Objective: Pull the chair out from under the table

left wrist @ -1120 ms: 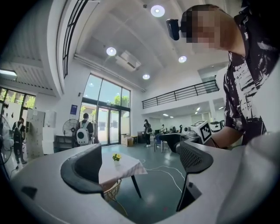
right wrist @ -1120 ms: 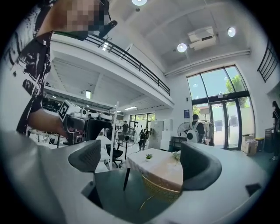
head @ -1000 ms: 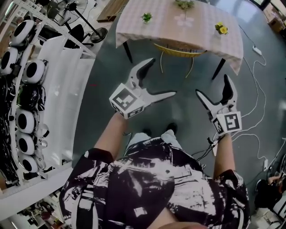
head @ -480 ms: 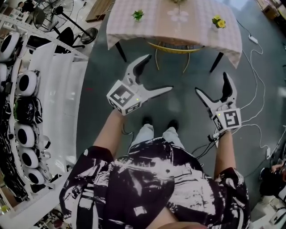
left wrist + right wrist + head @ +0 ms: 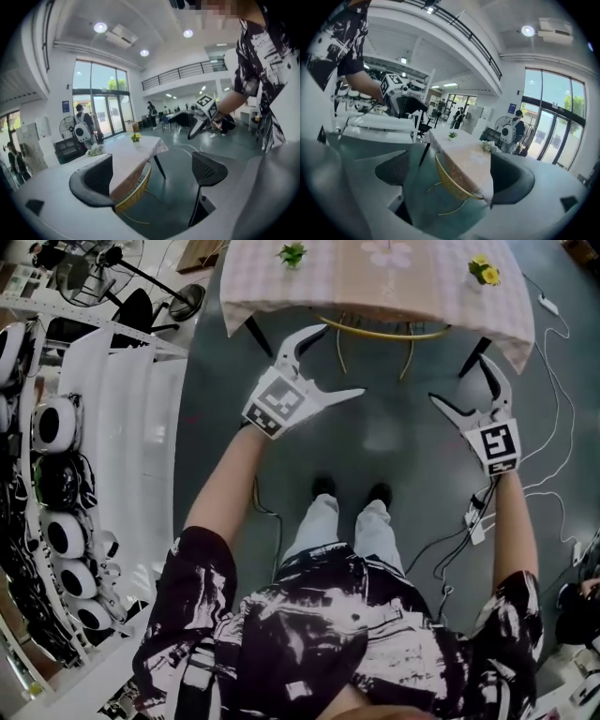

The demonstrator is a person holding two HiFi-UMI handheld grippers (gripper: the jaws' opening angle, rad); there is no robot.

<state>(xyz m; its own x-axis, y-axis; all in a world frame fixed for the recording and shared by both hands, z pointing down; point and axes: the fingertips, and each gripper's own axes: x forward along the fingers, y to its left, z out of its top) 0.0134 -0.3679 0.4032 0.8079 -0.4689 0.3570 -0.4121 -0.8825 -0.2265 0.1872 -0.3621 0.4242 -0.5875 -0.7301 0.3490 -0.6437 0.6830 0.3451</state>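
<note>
Chair (image 5: 380, 331) sits tucked under the far table (image 5: 436, 292), untouched. Left gripper (image 5: 339, 360) and right gripper (image 5: 461, 381) have moved nearer it, jaws wide apart and empty; grasp not yet made.

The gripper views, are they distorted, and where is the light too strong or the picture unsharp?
Left gripper view: strong fisheye with a dark round border; the glass doors are brightest; a mosaic patch sits at the top; the near jaws look soft. Right gripper view: same fisheye; the windows are bright; the yellow chair is fairly sharp.
</note>
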